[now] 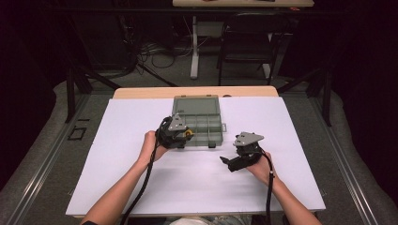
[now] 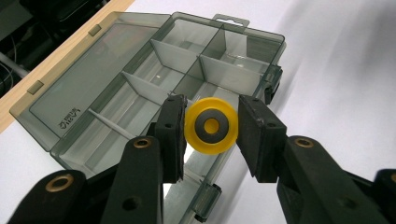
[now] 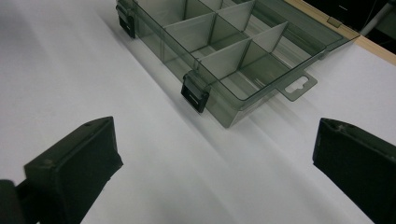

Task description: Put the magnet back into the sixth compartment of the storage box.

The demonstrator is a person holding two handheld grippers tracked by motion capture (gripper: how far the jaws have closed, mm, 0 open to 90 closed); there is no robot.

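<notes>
Yellow wheel (image 2: 211, 126) pinched in left claw (image 2: 211, 133) above organiser box (image 2: 140, 74), right claw (image 3: 215, 158) spread, low over table.

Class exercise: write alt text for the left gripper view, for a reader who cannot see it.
Two black fingers pinch a yellow wheel with a grey hub by its rim, held above an open, smoky clear plastic organizer box. The box's divided compartments look empty, its lid lies flat behind it, and it sits on a white tabletop.
</notes>
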